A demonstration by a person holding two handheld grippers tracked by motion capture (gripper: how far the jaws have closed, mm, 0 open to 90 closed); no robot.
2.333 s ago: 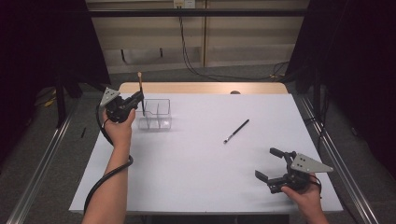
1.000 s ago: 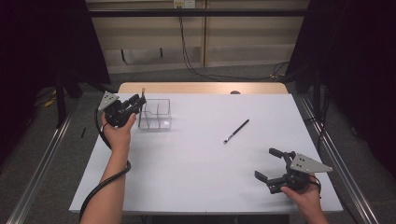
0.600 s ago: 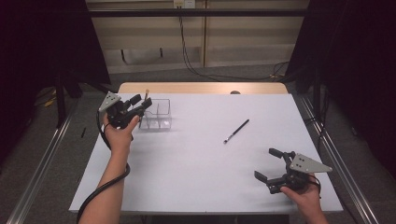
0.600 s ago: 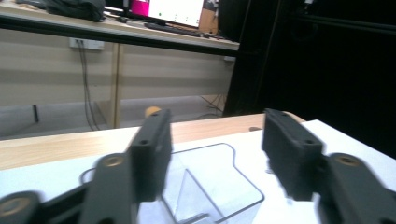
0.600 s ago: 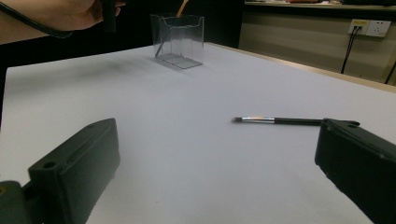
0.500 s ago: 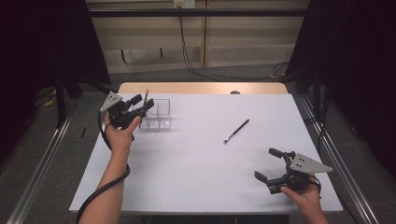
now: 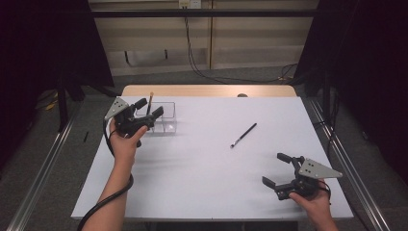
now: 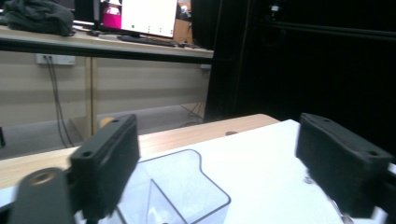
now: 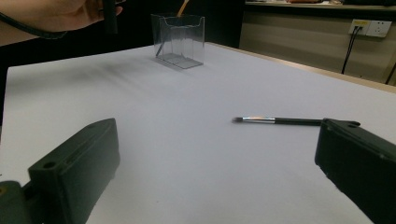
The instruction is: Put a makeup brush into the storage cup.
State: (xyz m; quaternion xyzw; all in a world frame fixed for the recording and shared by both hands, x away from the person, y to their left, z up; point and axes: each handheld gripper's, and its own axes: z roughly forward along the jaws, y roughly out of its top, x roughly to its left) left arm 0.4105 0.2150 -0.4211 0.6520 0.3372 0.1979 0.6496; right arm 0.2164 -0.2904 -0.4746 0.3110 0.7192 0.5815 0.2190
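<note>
A clear plastic holder (image 7: 163,121) with compartments stands at the table's far left. A brush with a tan handle (image 7: 151,97) stands upright in its left end, free of any grip. My left gripper (image 7: 151,109) hovers at the holder's left end, and its jaws have just been opening wide. In the left gripper view the holder (image 8: 187,184) lies below the open left gripper (image 8: 217,156), with nothing between the jaws. A black brush (image 7: 243,134) lies flat mid-table. My right gripper (image 7: 283,169) rests open near the front right edge, the black brush (image 9: 280,121) lying ahead of it.
The white table top (image 7: 192,178) has wide bare room between the two hands. A wooden strip (image 7: 207,90) runs along the far edge. From the right gripper, the holder (image 9: 180,39) stands far off beside the person's left hand (image 9: 56,11).
The left gripper lowered the tan-handled brush into the holder, then opened and let it go. The right gripper has stayed put.
</note>
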